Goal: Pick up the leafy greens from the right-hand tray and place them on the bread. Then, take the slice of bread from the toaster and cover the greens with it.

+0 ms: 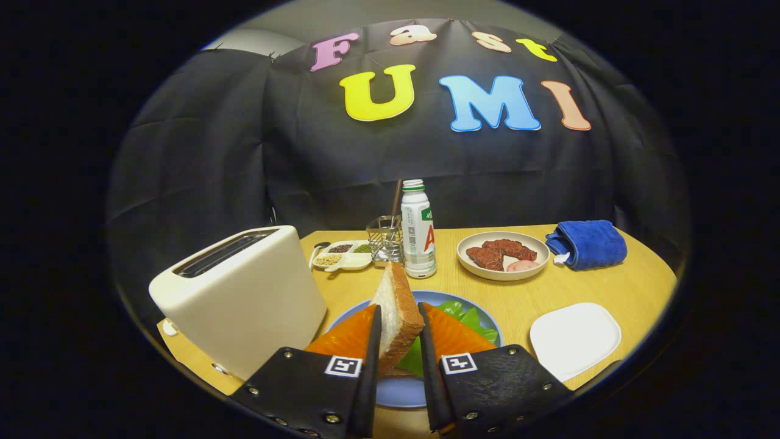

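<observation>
My gripper (399,338) is shut on a slice of bread (396,308), which stands on edge between the fingers and juts up ahead of them. Under the slice lies a blue plate (481,317) with leafy greens (469,317) on it; the fingers hide much of the plate, so any bread beneath the greens is mostly covered. A white toaster (244,292) stands to the left of the fingers, its slots facing up and dark. A white tray (576,338) sits bare to the right of the plate.
Beyond the plate stand a white bottle (418,228), a wire holder (384,241) and a small divided dish (342,255). A beige bowl with meat pieces (503,255) and a folded blue cloth (588,244) lie at the back right of the wooden table (640,286).
</observation>
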